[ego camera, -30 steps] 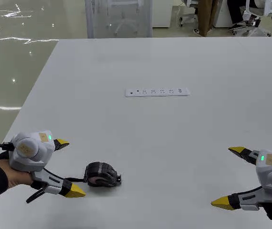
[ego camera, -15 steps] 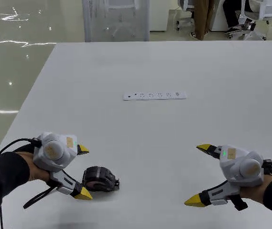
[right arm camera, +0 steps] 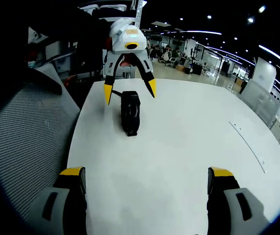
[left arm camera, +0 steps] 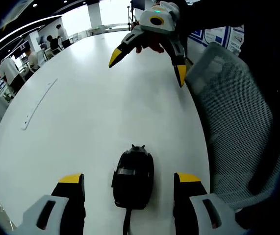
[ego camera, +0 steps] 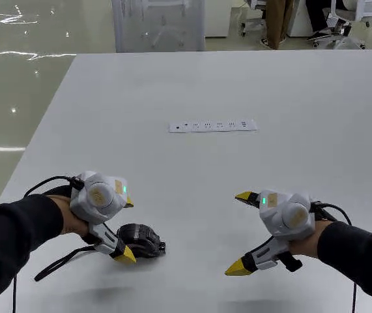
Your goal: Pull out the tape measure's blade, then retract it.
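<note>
Black, rounded tape measure (left arm camera: 133, 178) lies on the white worktop (ego camera: 238, 85) between the two yellow-tipped jaws of the left tongs (ego camera: 127, 229). These are spread wide, one jaw on either side of the case, with a gap visible on each side. The right tongs (ego camera: 240, 231) are also spread and hold nothing; they are well apart from the case and point towards it. A white power strip (ego camera: 213, 126) lies far beyond both tongs.

On the bench (ego camera: 290, 91) the tape measure (ego camera: 140, 240) sits near the front edge at about 7 o'clock, right between the jaws of the left tongs (ego camera: 127, 229). The right tongs (ego camera: 240, 231) are at 5 o'clock, well apart, facing it. The power strip (ego camera: 212, 125) lies farther back, toward 12.
</note>
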{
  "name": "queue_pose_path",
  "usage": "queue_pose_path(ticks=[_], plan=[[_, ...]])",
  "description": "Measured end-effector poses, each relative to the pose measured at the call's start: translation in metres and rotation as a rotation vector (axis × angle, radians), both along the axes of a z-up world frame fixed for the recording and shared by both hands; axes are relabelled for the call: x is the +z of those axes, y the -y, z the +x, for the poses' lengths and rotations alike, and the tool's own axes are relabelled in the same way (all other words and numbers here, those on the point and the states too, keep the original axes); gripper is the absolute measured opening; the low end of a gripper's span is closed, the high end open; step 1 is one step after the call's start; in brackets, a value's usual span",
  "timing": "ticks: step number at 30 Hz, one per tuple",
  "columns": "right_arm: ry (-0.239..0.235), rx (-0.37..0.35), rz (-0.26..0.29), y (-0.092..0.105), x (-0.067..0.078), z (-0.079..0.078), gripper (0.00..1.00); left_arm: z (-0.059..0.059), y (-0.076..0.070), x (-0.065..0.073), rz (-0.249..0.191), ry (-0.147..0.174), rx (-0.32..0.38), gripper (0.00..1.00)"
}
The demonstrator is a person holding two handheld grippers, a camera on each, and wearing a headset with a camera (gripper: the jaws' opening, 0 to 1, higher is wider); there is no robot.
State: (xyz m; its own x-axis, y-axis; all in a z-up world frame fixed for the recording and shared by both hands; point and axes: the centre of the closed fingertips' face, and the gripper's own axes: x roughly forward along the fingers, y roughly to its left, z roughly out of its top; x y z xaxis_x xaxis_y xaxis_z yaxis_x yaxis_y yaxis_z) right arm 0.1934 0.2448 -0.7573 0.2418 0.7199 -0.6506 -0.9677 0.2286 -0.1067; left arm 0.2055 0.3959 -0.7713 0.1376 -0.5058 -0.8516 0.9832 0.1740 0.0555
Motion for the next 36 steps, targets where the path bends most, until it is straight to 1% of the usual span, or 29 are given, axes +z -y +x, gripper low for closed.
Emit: queue_pose_path(ticks=[3,5,6,8,9,12,15,16,17,18,19,20,21,22,24,28,30,32,34,35,36], plan=[[-0.018,0.021,0.01,-0.015,-0.004,0.0,1.0,-0.001,0.003,-0.007,0.013,-0.012,-0.005,0.7],[-0.028,0.032,0.012,-0.025,-0.007,0.001,1.0,0.0,0.003,-0.012,0.029,-0.017,-0.003,0.69],[-0.032,0.036,0.014,-0.029,-0.009,0.001,1.0,-0.001,0.003,-0.013,0.033,-0.024,-0.007,0.67],[-0.042,0.036,0.02,-0.037,-0.012,0.003,0.98,0.0,0.003,-0.016,0.044,-0.025,-0.008,0.63],[-0.047,0.037,0.024,-0.042,-0.014,0.004,0.98,-0.001,0.004,-0.018,0.045,-0.035,-0.011,0.61],[-0.055,0.046,0.027,-0.055,-0.018,0.006,0.97,0.0,0.004,-0.024,0.056,-0.035,-0.016,0.58],[-0.065,0.053,0.034,-0.067,-0.021,0.008,0.94,-0.003,0.006,-0.03,0.069,-0.04,-0.027,0.54],[-0.066,0.054,0.037,-0.07,-0.021,0.009,0.94,-0.002,0.005,-0.032,0.072,-0.038,-0.029,0.54],[-0.066,0.058,0.039,-0.075,-0.022,0.01,0.93,-0.001,0.006,-0.034,0.077,-0.024,-0.031,0.52],[-0.071,0.06,0.041,-0.077,-0.023,0.01,0.92,0.002,0.006,-0.035,0.078,-0.003,-0.035,0.51],[-0.077,0.06,0.043,-0.081,-0.024,0.01,0.91,0.002,0.006,-0.036,0.078,0.005,-0.042,0.49],[-0.08,0.06,0.045,-0.083,-0.025,0.01,0.9,-0.002,0.008,-0.037,0.065,-0.021,-0.044,0.44],[-0.085,0.06,0.045,-0.084,-0.027,0.01,0.89,-0.008,0.011,-0.038,0.053,-0.055,-0.055,0.39],[-0.089,0.059,0.043,-0.086,-0.029,0.011,0.88,-0.005,0.009,-0.039,0.058,-0.027,-0.048,0.39],[-0.098,0.06,0.039,-0.089,-0.033,0.011,0.88,-0.003,0.009,-0.038,0.037,-0.032,-0.033,0.39],[-0.105,0.073,0.025,-0.092,-0.038,0.009,0.83,-0.003,0.009,-0.038,0.036,-0.03,-0.033,0.39],[-0.103,0.086,0.029,-0.096,-0.039,0.008,0.79,-0.003,0.009,-0.038,0.035,-0.032,-0.024,0.39],[-0.117,0.099,0.022,-0.1,-0.042,0.006,0.72,-0.002,0.009,-0.038,0.032,-0.037,-0.015,0.39],[-0.117,0.105,0.015,-0.104,-0.045,0.006,0.7,-0.002,0.009,-0.039,0.027,-0.049,0.0,0.4],[-0.128,0.105,0.017,-0.105,-0.046,0.006,0.69,-0.002,0.008,-0.039,0.023,-0.059,0.015,0.4],[-0.139,0.105,0.01,-0.106,-0.048,0.005,0.65,-0.002,0.008,-0.039,0.017,-0.057,0.012,0.4]])
